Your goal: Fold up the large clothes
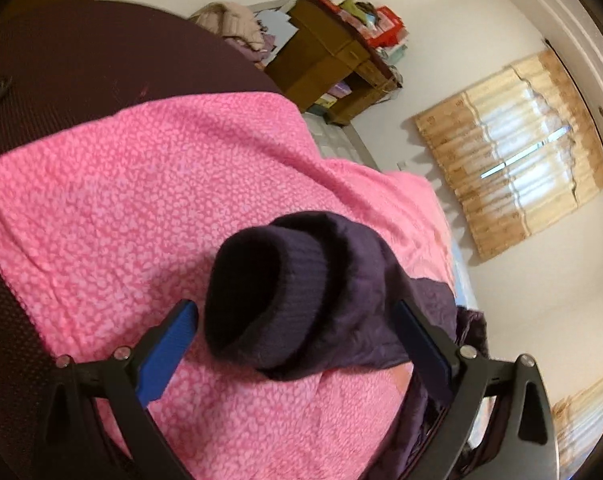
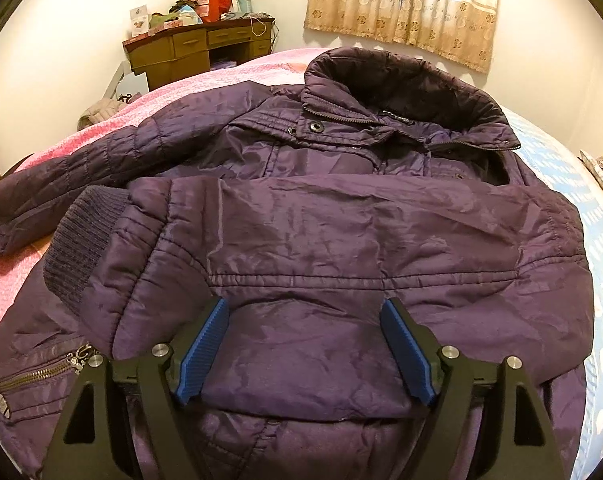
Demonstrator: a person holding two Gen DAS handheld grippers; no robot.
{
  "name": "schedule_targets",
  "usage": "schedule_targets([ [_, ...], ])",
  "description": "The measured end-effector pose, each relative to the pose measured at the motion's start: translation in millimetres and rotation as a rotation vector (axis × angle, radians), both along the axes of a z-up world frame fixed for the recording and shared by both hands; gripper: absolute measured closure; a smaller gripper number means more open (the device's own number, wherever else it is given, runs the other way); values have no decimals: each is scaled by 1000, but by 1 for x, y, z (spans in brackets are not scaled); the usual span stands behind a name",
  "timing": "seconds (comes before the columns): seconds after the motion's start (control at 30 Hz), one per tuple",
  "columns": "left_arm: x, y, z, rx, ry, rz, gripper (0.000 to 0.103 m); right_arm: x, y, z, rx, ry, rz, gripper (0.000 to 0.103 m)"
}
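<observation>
A dark purple padded jacket [image 2: 341,240] lies front up on the pink bedspread [image 2: 113,120], collar [image 2: 401,80] at the far end. One sleeve is folded across the chest, its ribbed cuff [image 2: 81,248] at the left. The other sleeve stretches out left. My right gripper [image 2: 305,312] is open, its blue pads on either side of the folded sleeve's fabric. In the left wrist view the outstretched sleeve's ribbed cuff [image 1: 261,292] lies on the pink bedspread [image 1: 121,200] between the open fingers of my left gripper [image 1: 297,316].
A wooden desk [image 2: 197,52] piled with boxes stands against the far wall and also shows in the left wrist view [image 1: 333,60]. A curtained window [image 2: 405,4] is behind the bed. A light blue dotted sheet [image 2: 593,240] covers the bed's right side. A dark mat [image 1: 81,60] lies beyond the bedspread.
</observation>
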State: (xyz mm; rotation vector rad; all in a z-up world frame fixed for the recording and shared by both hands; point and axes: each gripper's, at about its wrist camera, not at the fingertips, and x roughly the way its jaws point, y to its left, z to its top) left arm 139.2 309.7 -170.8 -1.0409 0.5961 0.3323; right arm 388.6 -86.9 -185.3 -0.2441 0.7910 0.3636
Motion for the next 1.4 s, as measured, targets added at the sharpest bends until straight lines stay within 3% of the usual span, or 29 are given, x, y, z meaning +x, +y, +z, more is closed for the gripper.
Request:
schedule_targets([
  [0.1,9,0,-6,-2,-8,9,4,0,0,0,0,0,-1,23],
  [0.17,18,1,-12,2,6,10,10,0,0,0,1,-1,-1,23],
  [0.23,23,0,-16,-15,-12,2,24,0,0,0,0,-1,-2,23],
  [0.3,26,-3,-12,7,-34,-12,52,0,0,0,-1,-1,-1,23],
  [0.37,29,-6,-5,34,-72,-43,68,0,0,0,0,-1,-1,23],
  [0.4,33,-6,-2,43,-79,-56,71,-1,0,0,0,-2,-1,23],
  [0.73,51,-9,81,237,-232,-75,74,-1,-3,2,21,-2,-9,23],
  [0.83,65,-15,106,340,-248,-92,74,0,-5,2,37,2,-9,22],
  [1.0,82,-22,130,375,-292,-125,75,-3,-17,12,128,-4,-27,22],
  [1.13,98,-45,157,424,-350,-178,75,-15,-37,30,258,-15,-45,22],
  [1.27,118,-83,185,482,-408,-254,75,-29,-55,44,296,-51,-49,22],
  [1.4,133,-139,206,589,-469,-348,75,-37,-86,54,350,-81,-97,22],
])
